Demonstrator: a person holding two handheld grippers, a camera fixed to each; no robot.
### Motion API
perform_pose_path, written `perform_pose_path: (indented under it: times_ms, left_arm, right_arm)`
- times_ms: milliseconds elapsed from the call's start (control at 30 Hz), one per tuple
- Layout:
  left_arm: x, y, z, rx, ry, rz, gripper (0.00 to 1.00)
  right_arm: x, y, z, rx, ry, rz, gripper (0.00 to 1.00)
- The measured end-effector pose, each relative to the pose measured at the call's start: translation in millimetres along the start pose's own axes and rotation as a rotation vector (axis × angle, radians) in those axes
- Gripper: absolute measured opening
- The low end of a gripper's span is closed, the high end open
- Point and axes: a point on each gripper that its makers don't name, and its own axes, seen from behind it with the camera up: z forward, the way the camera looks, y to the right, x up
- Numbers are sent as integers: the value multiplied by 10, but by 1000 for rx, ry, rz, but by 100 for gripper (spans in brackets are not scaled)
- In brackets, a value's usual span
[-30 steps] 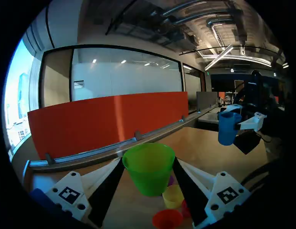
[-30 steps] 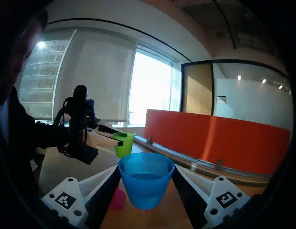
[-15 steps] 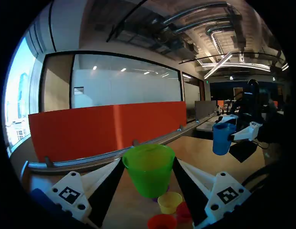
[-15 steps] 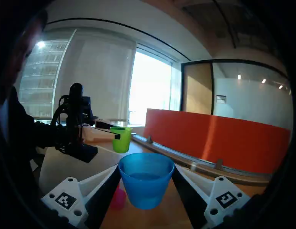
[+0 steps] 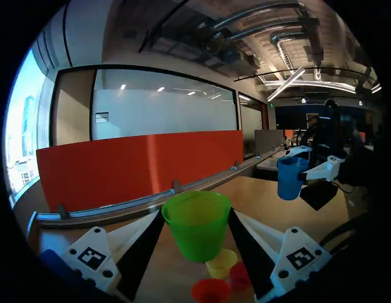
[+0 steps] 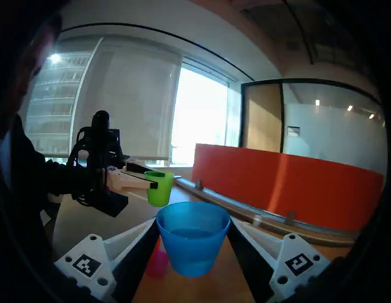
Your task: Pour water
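right gripper [image 6: 192,226] clamped on blue plastic cup [image 6: 193,257] of water [image 6: 191,234], left gripper [image 6: 155,184] farther off gripping upright green plastic cup [image 6: 160,194]

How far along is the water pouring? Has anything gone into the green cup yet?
Done: both cups are lifted off the table. In hand: the left gripper is shut on the green cup, the right gripper on the blue cup, which is upright with water in it. Left: bringing the cups together and tipping the blue one over the green.
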Motion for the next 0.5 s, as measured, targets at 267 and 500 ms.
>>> perform_pose_path:
  times_ms: [267, 500]
  left_arm:
    - [-47, 54, -58, -8, -10, -3, 89]
    - [-152, 133, -110, -20, -27, -3, 89]
  right_arm:
    - [26, -30, -2, 2, -1, -7, 91]
    - [69, -72, -14, 11, -4, -24, 91]
